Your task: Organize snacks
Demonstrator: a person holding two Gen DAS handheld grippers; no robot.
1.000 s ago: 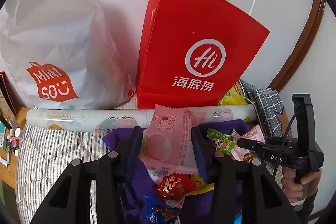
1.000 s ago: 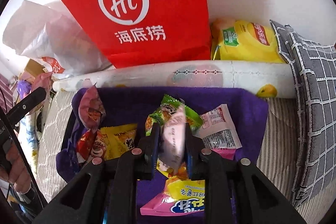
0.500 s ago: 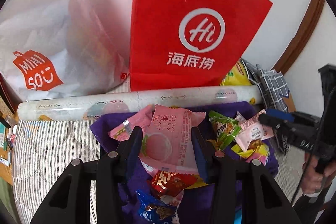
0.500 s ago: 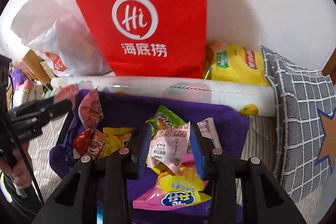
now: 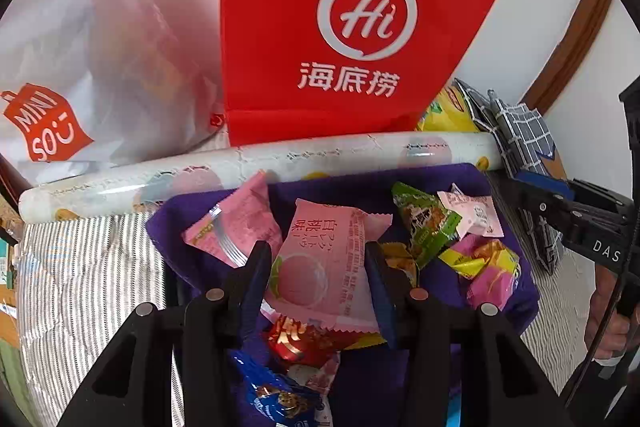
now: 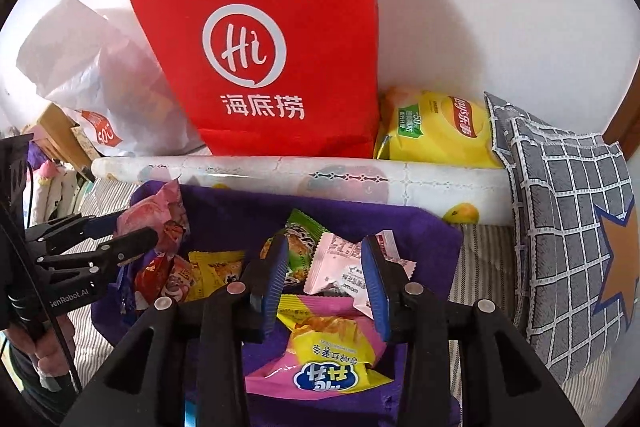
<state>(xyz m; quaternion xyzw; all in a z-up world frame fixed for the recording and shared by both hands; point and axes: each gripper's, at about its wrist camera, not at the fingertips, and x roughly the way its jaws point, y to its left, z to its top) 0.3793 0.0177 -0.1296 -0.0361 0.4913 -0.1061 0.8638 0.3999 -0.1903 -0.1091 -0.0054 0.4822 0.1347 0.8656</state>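
A purple fabric bin (image 5: pixel 400 183) (image 6: pixel 248 211) holds several snack packets. My left gripper (image 5: pixel 318 263) is shut on a pink peach-print packet (image 5: pixel 324 259) and holds it over the bin. Another pink packet (image 5: pixel 236 223) leans at the bin's left edge. My right gripper (image 6: pixel 326 277) is open above the bin; a pale pink packet (image 6: pixel 340 263) lies loose below its fingers, beside a green packet (image 6: pixel 302 239) and a pink-and-yellow packet (image 6: pixel 324 359). The left gripper also shows in the right wrist view (image 6: pixel 136 233).
A red paper bag (image 5: pixel 340 27) (image 6: pixel 264 43) and a white Miniso plastic bag (image 5: pixel 80 67) stand against the wall. A rolled printed sheet (image 6: pixel 320 179) lies behind the bin. A yellow chip bag (image 6: pixel 436 127) and a grey checked cushion (image 6: pixel 568 227) sit at right.
My right gripper opened and released the pale pink packet, which dropped into the bin. Both grippers moved closer to the bin. The left still holds the peach packet.
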